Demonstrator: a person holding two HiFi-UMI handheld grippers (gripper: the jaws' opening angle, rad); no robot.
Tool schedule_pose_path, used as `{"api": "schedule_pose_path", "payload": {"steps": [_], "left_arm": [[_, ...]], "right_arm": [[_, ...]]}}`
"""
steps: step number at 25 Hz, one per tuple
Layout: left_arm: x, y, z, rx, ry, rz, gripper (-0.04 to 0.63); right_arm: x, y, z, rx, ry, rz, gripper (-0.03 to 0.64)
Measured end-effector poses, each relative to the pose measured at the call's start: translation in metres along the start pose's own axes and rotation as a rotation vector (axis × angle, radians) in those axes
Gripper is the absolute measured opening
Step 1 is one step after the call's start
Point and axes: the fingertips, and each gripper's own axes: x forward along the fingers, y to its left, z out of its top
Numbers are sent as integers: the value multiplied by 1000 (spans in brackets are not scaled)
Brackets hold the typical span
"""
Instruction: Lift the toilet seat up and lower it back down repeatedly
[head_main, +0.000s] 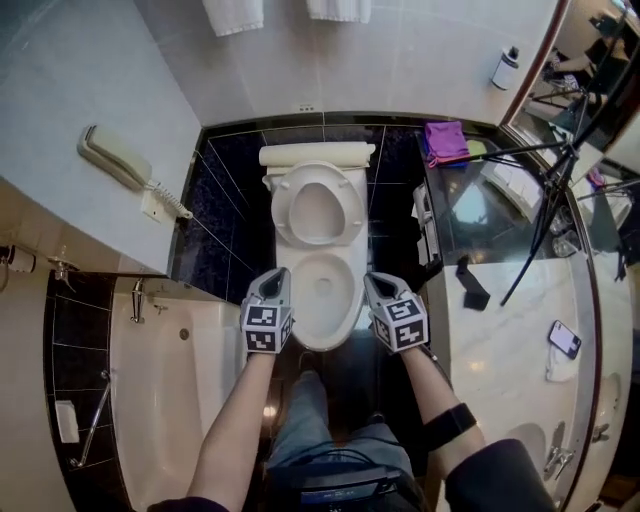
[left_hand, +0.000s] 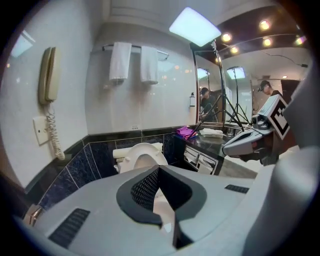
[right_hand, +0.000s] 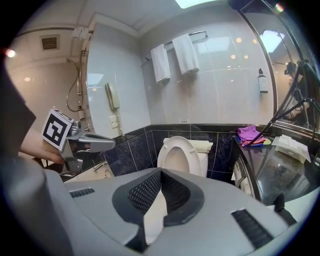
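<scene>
White plastic toilet seat (head_main: 284, 212) stands raised against the tank at the far wall, above the white ceramic bowl (head_main: 325, 300). Judged light, rigid, smooth and slippery, hinged at its far end; best pinched or hooked at its top free edge. Left gripper (head_main: 276, 275) and right gripper (head_main: 374, 282) are both closed and empty. They flank the bowl's near rim and point forward, slightly down, forearms roughly parallel.

The left tongs (left_hand: 159, 171) fill the bottom of the view, tips together with nothing between them. Just above centre, the toilet seat (left_hand: 143, 155) stands raised. A wall phone (left_hand: 48, 75) hangs at ten o'clock and two towels (left_hand: 120, 62) at eleven. The right tongs (left_hand: 226, 148) sit at three o'clock, pointing left.
</scene>
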Motion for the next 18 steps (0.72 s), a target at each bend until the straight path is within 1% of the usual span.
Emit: {"api": "schedule_pose_path", "payload": {"steps": [3,6,9,12,18], "left_arm": [[-47,-8,1,-22,-3,20,-5],[-89,-12,6,-45,-23,36,-5],[-125,-17,11,-39,-45,50,-5],[-152,-27,7,-27,-50,53,-5],[-181,-45,-4,-61,-52,46,-6]], "right_arm": [[-36,5,-3,-13,-3,-7,1],[-71,8,-3,-4,-23,-15,0],[-99,12,-3,19,-48,-15,0],[-122,17,-8,28,-58,-16,0],[-147,22,-16,25,-74,-11,1]]}}
